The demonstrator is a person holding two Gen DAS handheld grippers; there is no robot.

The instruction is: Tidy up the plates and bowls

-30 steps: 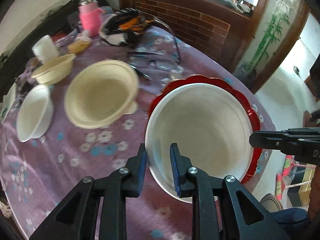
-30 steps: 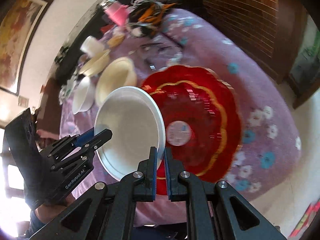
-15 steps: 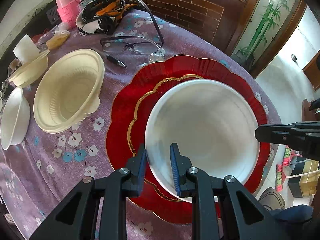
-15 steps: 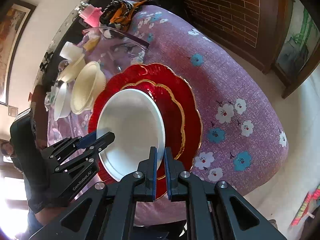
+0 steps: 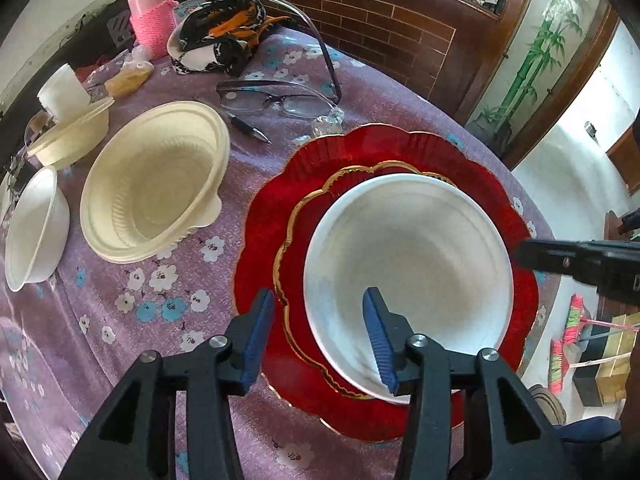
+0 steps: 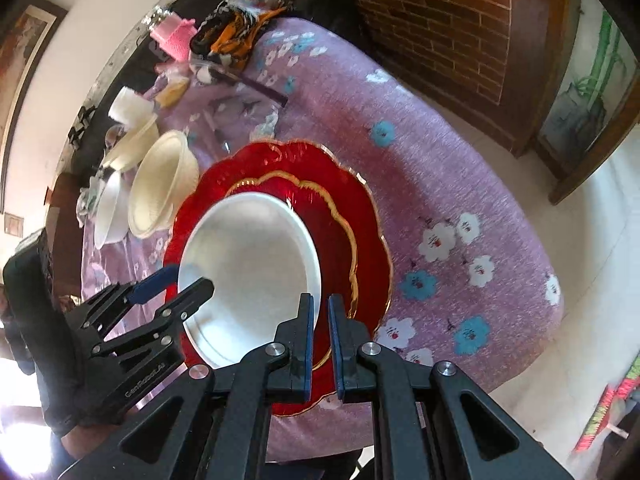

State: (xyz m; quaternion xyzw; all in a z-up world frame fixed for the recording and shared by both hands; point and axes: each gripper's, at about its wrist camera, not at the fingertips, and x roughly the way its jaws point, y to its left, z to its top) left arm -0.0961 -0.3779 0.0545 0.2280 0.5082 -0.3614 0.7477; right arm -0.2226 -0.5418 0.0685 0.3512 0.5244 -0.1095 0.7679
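Observation:
A white bowl (image 5: 408, 280) rests on a small gold-rimmed red plate (image 5: 304, 220), which is stacked on a large scalloped red plate (image 5: 400, 148). My left gripper (image 5: 318, 336) straddles the bowl's near rim. Its jaws are opening and the blue pads (image 5: 256, 332) stand clear of the rim. In the right wrist view my right gripper (image 6: 320, 312) is shut on the opposite rim of the white bowl (image 6: 252, 260). That view also shows the left gripper (image 6: 182, 282) at the lower left. The right gripper's tip (image 5: 560, 260) shows at the bowl's right edge.
On the purple flowered tablecloth (image 5: 160, 300), left of the plates, stand a large cream bowl (image 5: 152, 184), a small white bowl (image 5: 32, 232) and a lidded cream bowl (image 5: 72, 132). Glasses (image 5: 280, 96), a pen (image 5: 248, 128), a pink bottle (image 5: 152, 20) and a bundled cloth (image 5: 224, 36) lie farther back.
The white bowl, held tilted above the table before, now sits flat on the stacked red plates. My left jaws have spread off its rim. The right gripper keeps its pinch.

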